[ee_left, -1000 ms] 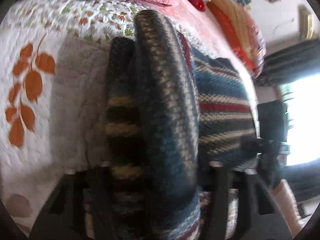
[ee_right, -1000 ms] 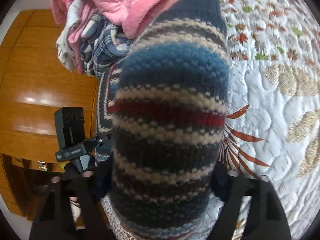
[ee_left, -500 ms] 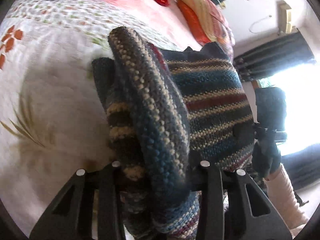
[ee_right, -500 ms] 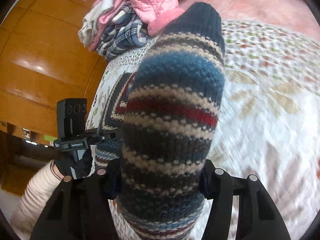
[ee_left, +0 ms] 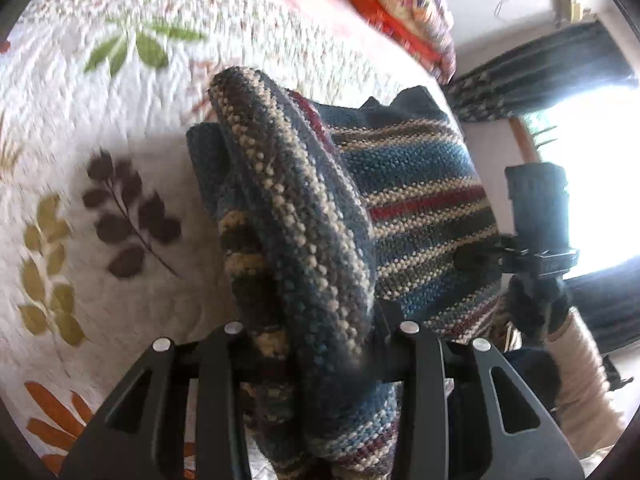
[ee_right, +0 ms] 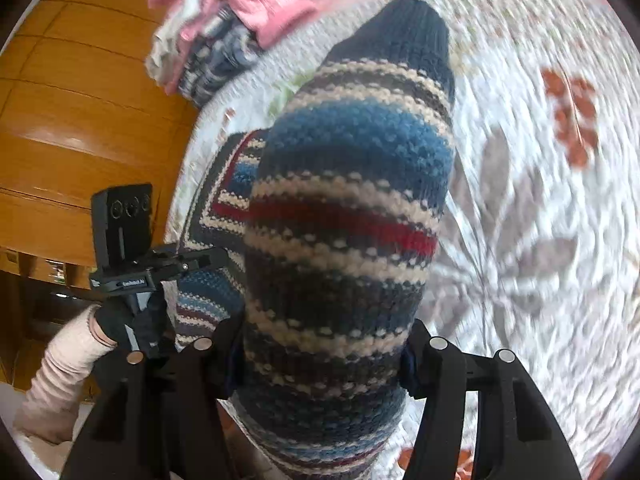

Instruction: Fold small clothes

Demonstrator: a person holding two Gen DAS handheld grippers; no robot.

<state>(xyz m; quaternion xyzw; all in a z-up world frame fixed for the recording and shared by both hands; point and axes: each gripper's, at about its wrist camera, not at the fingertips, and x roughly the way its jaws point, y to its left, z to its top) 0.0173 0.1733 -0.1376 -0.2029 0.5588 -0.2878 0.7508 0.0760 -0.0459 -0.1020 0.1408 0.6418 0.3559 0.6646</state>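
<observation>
A small knitted sweater (ee_left: 416,216) with blue, cream, dark and red stripes hangs above a leaf-print quilt (ee_left: 120,128). My left gripper (ee_left: 320,344) is shut on one bunched edge of it, which fills the gap between the fingers. My right gripper (ee_right: 324,348) is shut on another thick fold of the striped sweater (ee_right: 344,216), whose navy cuff points away from me. Each gripper shows in the other's view: the right one (ee_left: 536,256) past the sweater, the left one (ee_right: 128,264) at the left, both held by gloved hands with pale sleeves.
A heap of pink and plaid clothes (ee_right: 224,28) lies at the far end of the quilt (ee_right: 540,200). Orange wooden cabinets (ee_right: 80,120) stand beyond the bed's left side. Orange and striped bedding (ee_left: 400,24), dark curtains (ee_left: 560,68) and a bright window lie to the right.
Both grippers have carried the sweater across the bed, so different quilt leaves show beneath. The clothes heap has slid further up and away. Both grips are unchanged.
</observation>
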